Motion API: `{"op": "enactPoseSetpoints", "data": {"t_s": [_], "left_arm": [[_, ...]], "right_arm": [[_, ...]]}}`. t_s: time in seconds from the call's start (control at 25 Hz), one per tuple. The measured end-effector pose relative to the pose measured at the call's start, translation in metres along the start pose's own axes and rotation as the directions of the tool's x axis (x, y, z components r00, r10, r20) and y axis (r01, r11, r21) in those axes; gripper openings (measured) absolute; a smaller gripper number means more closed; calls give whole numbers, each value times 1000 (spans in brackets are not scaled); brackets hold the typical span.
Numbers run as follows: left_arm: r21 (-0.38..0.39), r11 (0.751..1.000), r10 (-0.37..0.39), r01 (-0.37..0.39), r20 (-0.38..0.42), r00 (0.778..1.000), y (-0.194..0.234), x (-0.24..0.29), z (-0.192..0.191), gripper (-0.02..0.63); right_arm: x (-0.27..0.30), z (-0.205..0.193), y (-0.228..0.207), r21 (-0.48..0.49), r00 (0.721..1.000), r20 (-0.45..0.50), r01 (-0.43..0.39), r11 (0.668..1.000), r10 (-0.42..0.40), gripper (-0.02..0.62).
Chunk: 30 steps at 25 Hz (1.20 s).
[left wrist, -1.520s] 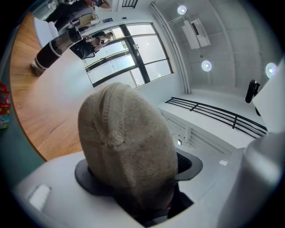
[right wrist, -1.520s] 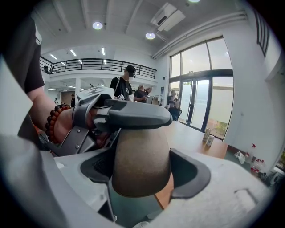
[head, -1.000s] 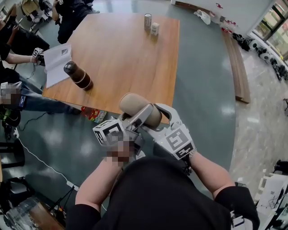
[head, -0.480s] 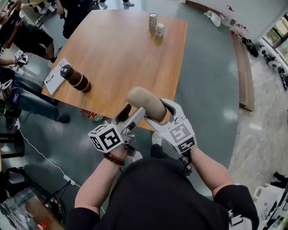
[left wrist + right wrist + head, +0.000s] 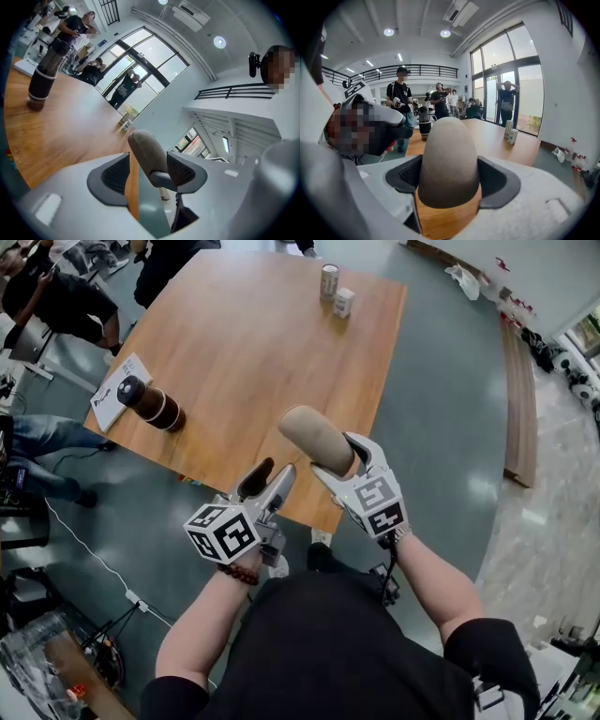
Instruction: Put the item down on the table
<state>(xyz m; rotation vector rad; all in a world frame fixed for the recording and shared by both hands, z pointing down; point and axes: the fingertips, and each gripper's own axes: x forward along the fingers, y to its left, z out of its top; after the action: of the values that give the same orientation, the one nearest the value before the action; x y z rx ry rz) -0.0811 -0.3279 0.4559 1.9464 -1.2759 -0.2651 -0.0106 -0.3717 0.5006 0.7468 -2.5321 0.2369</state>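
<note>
Two tongs near bench (image 5: 244, 343) edge: right tongs (image 5: 345, 457) clamped tan roll (image 5: 314, 435) by near end, in air; left tongs (image 5: 267, 482) were closing on nothing, beside it. Roll looked light, soft-skinned, grippy; mid-body hold seemed safer.

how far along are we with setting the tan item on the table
Done: only the pickup. In hand: the right gripper grips the tan item in the air over the near edge of the table; the left gripper is clear of it, jaws closing on nothing. Left: lower it onto the wood and release.
</note>
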Motion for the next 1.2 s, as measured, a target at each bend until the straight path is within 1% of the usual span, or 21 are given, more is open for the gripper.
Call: {"op": "enactPoseSetpoints", "data": {"t_s": [0.04, 0.2, 0.4, 0.56, 0.8, 0.96, 1.2], "left_arm": [[8, 1000, 13, -13, -1, 1000, 1, 2, -1, 255], [34, 998, 45, -45, -2, 999, 8, 14, -2, 206], [35, 996, 81, -81, -4, 997, 17, 25, -4, 155], [45, 994, 105, -104, -8, 994, 22, 30, -7, 113], [80, 987, 142, -139, -29, 989, 28, 32, -9, 18], [96, 983, 161, -156, -41, 986, 31, 31, -10, 9], [107, 978, 184, -178, -52, 982, 38, 32, -13, 9]], "right_arm": [[4, -3, -5, 2, 1000, -9, -1, 1000, 1, 344], [24, -16, -30, 6, 999, -40, 16, 1000, -16, 344], [49, -34, -48, 21, 997, -81, 6, 1000, -5, 344], [71, -50, -56, 30, 992, -128, -18, 999, 21, 344], [104, -65, -72, 20, 983, -181, -38, 999, 41, 344], [124, -75, -82, 2, 979, -202, -35, 999, 34, 344], [141, -92, -86, 5, 966, -256, -42, 999, 42, 344]]}}
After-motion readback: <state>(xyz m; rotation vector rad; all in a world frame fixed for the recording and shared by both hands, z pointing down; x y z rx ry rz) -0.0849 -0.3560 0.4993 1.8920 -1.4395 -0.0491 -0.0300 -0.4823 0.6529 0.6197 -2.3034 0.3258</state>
